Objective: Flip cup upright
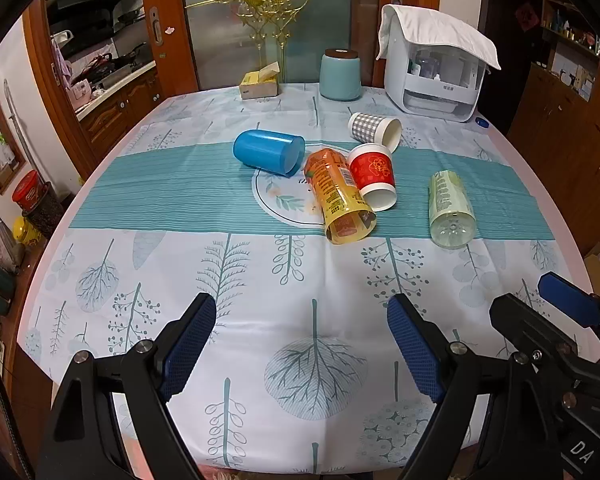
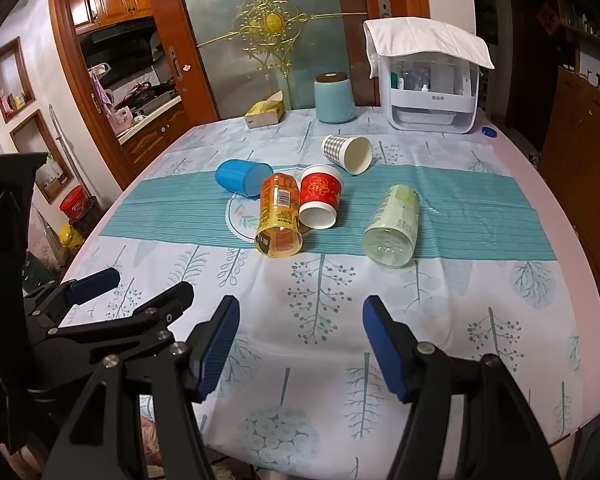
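Nothing is righted yet: all five cups, from blue cup (image 1: 269, 153) to green cup (image 1: 450, 210), lie sideways mid-bench (image 1: 180, 264), while left tool (image 1: 302, 354) and right tool (image 2: 300, 354) hover spread and empty.

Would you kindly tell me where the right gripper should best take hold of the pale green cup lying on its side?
Probably across the middle of the pale green cup, coming down from above with one finger on each long flank. It lies lengthwise toward the right gripper, standing apart from the other cups, so both sides look free.
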`<state>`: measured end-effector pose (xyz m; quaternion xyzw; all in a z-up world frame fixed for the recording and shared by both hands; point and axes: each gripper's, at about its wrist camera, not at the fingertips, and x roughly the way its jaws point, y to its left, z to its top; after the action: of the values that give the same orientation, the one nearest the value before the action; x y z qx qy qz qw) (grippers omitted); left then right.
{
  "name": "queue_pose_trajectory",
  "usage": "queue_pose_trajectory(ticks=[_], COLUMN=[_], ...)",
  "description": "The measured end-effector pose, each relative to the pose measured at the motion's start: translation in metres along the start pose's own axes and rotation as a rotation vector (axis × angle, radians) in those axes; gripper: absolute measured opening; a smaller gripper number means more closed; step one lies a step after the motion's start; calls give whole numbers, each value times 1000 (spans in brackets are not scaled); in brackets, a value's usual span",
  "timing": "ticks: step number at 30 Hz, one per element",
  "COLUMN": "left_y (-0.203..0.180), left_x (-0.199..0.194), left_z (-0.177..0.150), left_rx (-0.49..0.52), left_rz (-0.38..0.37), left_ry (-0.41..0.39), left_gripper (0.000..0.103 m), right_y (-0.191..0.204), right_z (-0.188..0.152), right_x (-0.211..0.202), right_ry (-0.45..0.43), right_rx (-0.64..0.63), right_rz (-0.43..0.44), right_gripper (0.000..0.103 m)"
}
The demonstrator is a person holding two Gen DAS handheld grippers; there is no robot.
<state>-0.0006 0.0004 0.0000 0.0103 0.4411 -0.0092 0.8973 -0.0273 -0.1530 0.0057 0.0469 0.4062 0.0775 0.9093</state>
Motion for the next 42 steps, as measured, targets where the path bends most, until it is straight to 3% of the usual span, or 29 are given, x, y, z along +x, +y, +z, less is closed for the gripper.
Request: queue_pose_trajectory(ticks=[42], left_y=[2], left_x=[2], left_z=[-4], left_rx=[-29], left_rz=[4], left_ry=[20], left_gripper=[86], right_y=[-4], right_z=[-4], right_x=[5], right_ry=[24], right_rx=[27], right_rz=[49], right_gripper=[65])
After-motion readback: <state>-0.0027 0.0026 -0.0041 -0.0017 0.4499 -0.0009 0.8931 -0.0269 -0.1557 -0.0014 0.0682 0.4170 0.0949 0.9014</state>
